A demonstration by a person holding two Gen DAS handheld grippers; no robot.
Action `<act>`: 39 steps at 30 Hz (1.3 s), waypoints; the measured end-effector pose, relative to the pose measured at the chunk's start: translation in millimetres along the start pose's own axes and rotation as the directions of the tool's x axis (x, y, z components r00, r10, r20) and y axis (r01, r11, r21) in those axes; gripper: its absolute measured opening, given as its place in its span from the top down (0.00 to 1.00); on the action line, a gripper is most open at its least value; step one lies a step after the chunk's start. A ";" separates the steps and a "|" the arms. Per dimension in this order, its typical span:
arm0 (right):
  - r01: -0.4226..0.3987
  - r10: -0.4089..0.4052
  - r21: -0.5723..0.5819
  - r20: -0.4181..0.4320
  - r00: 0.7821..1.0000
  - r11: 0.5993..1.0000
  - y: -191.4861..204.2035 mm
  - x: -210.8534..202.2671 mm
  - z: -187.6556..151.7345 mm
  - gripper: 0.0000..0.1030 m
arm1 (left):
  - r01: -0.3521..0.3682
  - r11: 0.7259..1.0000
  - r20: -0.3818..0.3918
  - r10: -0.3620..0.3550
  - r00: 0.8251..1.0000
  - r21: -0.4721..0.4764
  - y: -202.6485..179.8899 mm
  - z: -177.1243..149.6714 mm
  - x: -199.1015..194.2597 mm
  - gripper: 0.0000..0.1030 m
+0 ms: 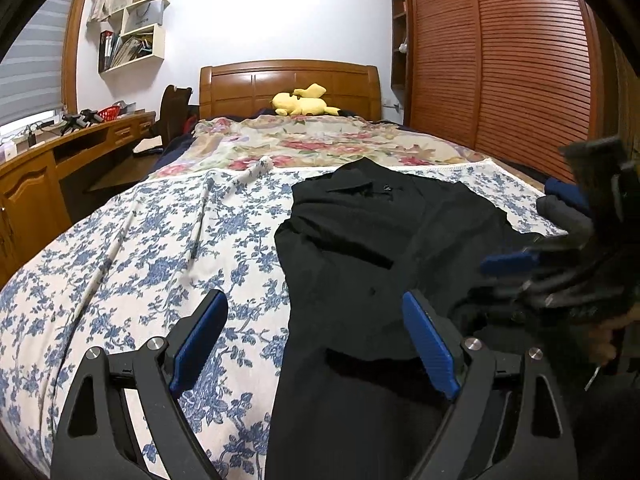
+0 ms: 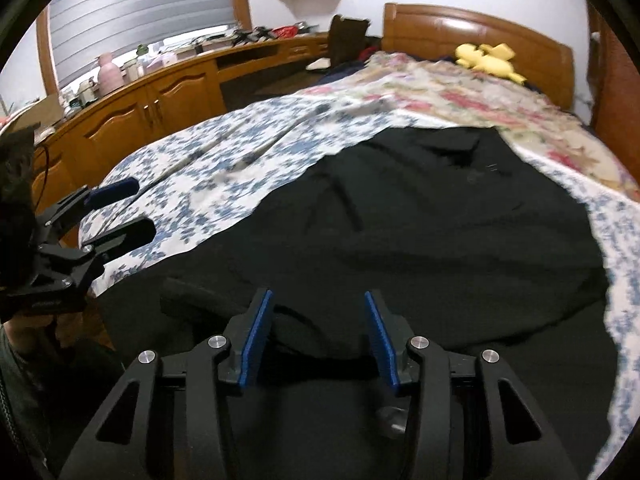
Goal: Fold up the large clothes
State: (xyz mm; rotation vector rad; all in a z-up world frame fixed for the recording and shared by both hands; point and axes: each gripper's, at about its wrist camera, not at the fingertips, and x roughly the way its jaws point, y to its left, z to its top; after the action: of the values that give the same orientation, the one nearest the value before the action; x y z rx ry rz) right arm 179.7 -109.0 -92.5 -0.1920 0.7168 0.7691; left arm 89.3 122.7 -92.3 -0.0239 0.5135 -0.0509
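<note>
Nearby, yellow plush toy point(image 1: 305, 101) by headboard point(image 1: 290, 84)

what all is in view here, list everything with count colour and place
black garment: 1, black, spread flat on the bed, collar toward the headboard
blue floral sheet: 1, white and blue, under the garment
red floral blanket: 1, cream and red, head half of bed
plush toy: 1, yellow, by the headboard
headboard: 1, brown wood, far end of bed
desk: 1, brown wood, along the window wall, cluttered
wall shelf: 1, white, above the desk
wardrobe doors: slatted, reddish brown, beside the bed
left gripper: 1, black with blue pads, open over the garment's edge
right gripper: 1, black with blue pads, open over the garment
</note>
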 end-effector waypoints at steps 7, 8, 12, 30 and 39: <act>-0.080 0.080 0.006 -0.090 0.993 0.997 12.7 41.4 -10.6 0.54 | -0.024 0.999 -0.030 0.023 0.999 -0.021 8.9 -8.5 -1.4 0.14; -0.086 0.086 0.011 -0.086 0.993 0.996 10.6 40.4 -8.4 0.54 | -0.031 0.999 -0.042 0.030 0.999 -0.021 8.9 -10.7 -0.8 0.14; -0.094 0.096 0.038 -0.058 0.994 0.995 -0.1 19.8 -10.5 0.54 | -0.033 0.999 -0.079 0.031 0.996 -0.025 6.0 -20.8 -2.5 0.16; 0.220 -0.243 0.150 0.152 0.958 0.964 -60.9 -167.0 -83.2 0.46 | -0.058 0.998 -0.199 0.058 0.978 0.007 -15.3 -50.3 -12.8 0.49; 0.277 -0.306 0.172 0.172 0.936 0.945 -62.9 -196.6 -115.6 0.46 | -0.075 0.997 -0.205 0.075 0.976 0.006 -22.2 -47.0 -25.6 0.50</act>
State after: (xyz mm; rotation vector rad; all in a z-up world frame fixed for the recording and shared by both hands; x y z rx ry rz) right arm 65.1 -312.8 -56.2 -0.0851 0.5375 0.4411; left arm 43.0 101.5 -119.9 -0.0006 0.7208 0.0215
